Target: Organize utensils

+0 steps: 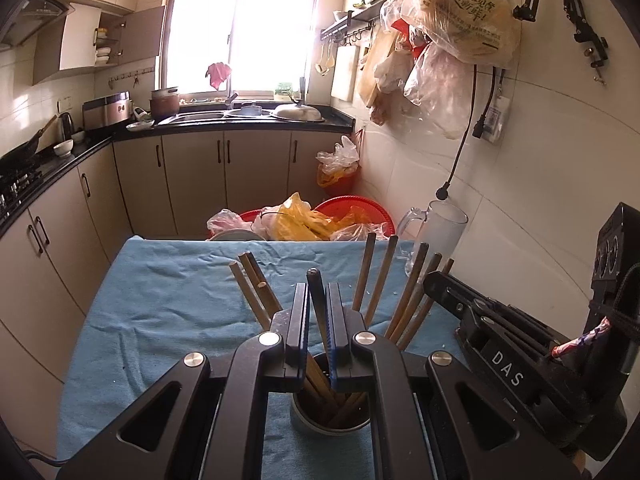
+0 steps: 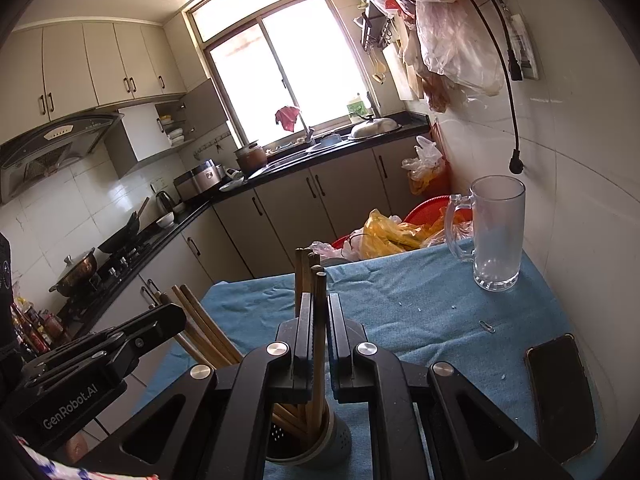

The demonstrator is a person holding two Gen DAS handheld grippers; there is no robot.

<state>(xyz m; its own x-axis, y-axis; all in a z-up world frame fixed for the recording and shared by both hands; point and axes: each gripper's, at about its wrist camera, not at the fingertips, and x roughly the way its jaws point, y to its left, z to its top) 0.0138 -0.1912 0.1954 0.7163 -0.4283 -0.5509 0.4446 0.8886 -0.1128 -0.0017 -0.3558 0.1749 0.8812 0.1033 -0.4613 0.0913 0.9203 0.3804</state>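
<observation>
Both grippers, left gripper and right gripper, we find pinching near-upright chopsticks directly over the holder below.

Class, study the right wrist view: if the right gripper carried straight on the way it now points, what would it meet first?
Probably the blue cloth on the table, as the right gripper, shut on a chopstick, points slightly downward; depth is uncertain.

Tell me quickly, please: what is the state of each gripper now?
Left gripper: shut on a dark chopstick standing in the holder.
Right gripper: shut on a brown chopstick in the same holder.
</observation>
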